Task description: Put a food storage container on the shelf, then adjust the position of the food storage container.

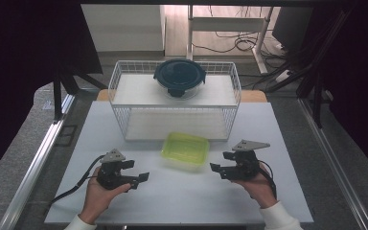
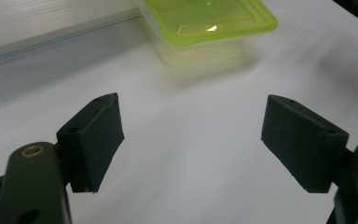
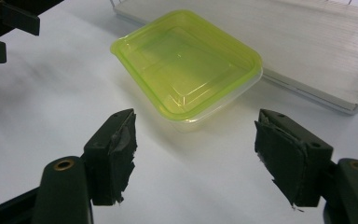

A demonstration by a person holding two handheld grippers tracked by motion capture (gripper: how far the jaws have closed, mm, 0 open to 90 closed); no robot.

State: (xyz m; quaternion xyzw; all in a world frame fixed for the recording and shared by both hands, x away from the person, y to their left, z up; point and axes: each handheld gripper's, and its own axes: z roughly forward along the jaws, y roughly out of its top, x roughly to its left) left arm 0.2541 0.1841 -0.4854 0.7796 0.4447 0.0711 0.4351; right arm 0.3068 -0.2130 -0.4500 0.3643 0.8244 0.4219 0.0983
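Looking down from the high view, the green-lidded container (image 1: 185, 151) sits on the white table (image 1: 187, 201) just in front of the wire basket (image 1: 124, 112), whose upper shelf carries a dark round lidded bowl (image 1: 179, 77). The left gripper (image 1: 140, 174) waits at the container's 8 o'clock, the right gripper (image 1: 219, 165) at its 4 o'clock; both are near it but apart from it, jaws spread and holding nothing.

From the left gripper view, the container (image 2: 209, 28) lies toward 12 o'clock beyond the parted jaws, with bare table between. To take it well, I judge that this gripper should come in low and level, so that one pad (image 2: 98, 140) meets the side wall under the lid's rim rather than the slick lid.

From the right gripper view, the container (image 3: 186, 65) sits at 12 o'clock, turned corner-on to the wide-open jaws; the other gripper (image 3: 4, 28) shows at 10 o'clock. Squaring the jaws to a straight edge first looks wise. The box is shallow and rectangular with rounded corners: a translucent lime lid with a stepped, recessed centre, fully seated on a clear, seemingly empty base. It will likely flex and slide if squeezed hard.
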